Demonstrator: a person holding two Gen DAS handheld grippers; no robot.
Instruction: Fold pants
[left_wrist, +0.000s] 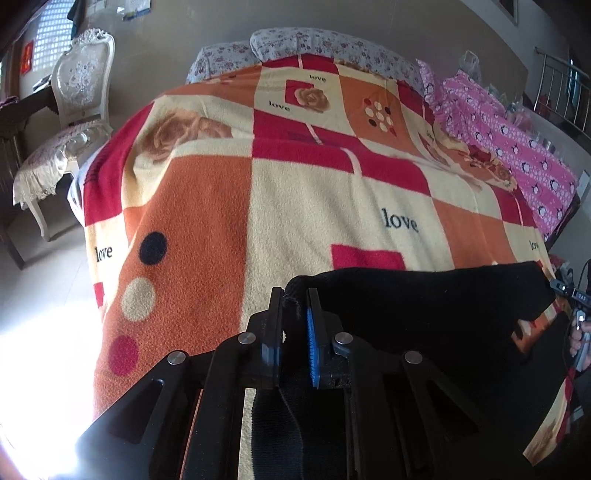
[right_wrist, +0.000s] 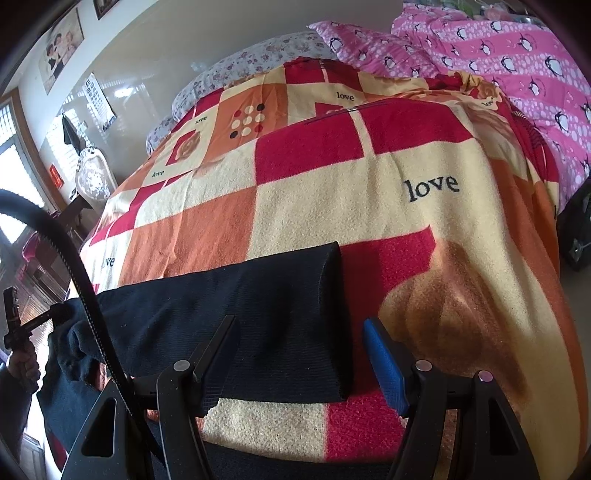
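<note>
Pants (right_wrist: 258, 314), dark and knitted, lie across the near edge of the bed (left_wrist: 92, 206), on a fleece blanket (left_wrist: 314, 192) of red, orange and cream squares. One end is already doubled into a flat band that stretches toward the bed's near right corner; the other end, toward the near left corner, is lifted off the blanket and sags. The cloth looks soft, limp and light, with no stiffness of its own, so it will drape from whatever point is pinched and drag the rest behind it. The fleece under it probably clings a little, so sliding may wrinkle the fold. A corner or a folded edge, several layers together, is the sounder place to take hold; a single layer would likely pull apart from the others.

The left hand-held gripper (left_wrist: 295, 295) is nearly closed, its jaws clamped on a bunched corner of the pants, with dark fabric hanging down between and below them. It tilts downward toward the bed.

The right hand-held gripper (right_wrist: 299, 332) stands wide, holding nothing, its jaws straddling the folded end of the band just above it. It too tilts downward, and I cannot tell whether its tips touch the cloth.
</note>
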